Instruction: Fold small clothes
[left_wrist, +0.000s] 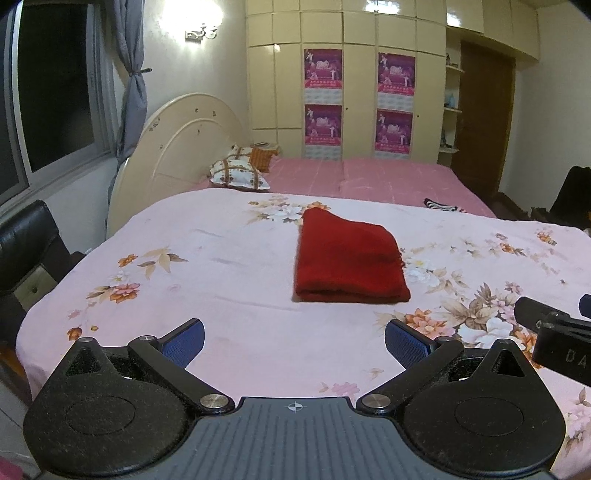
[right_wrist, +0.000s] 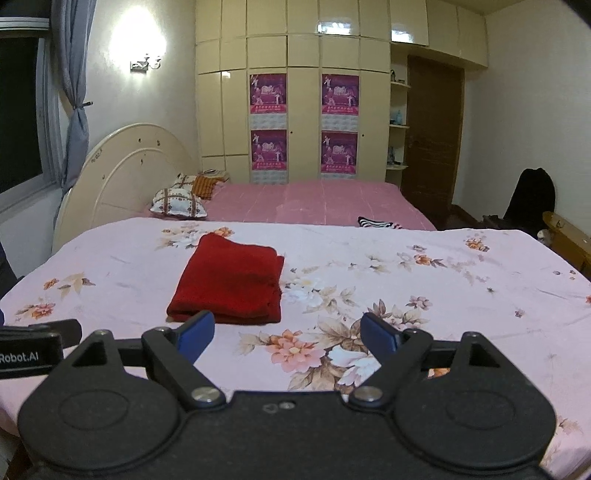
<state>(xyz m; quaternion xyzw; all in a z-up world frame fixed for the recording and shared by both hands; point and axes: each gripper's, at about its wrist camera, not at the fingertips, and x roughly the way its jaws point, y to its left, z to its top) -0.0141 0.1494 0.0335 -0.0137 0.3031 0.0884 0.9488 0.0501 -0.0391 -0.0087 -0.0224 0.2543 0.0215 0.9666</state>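
- My left tool (left_wrist: 294, 341) hangs over the near edge of the table (left_wrist: 229, 266), its blue pads spread wide apart with nothing between them.
- The folded red cloth (left_wrist: 347, 258) lies flat on the floral sheet, ahead of the left tool and well clear of it.
- My right tool (right_wrist: 287, 334) is likewise spread wide and holds nothing; the red cloth sits ahead and to its left, its near edge partly behind the left pad (right_wrist: 195, 334).
- No containers are visible in either view.
- Only the left view shows the black chair (left_wrist: 26, 240) beside the table; only the right view shows the black bag (right_wrist: 532, 199) by the wall.
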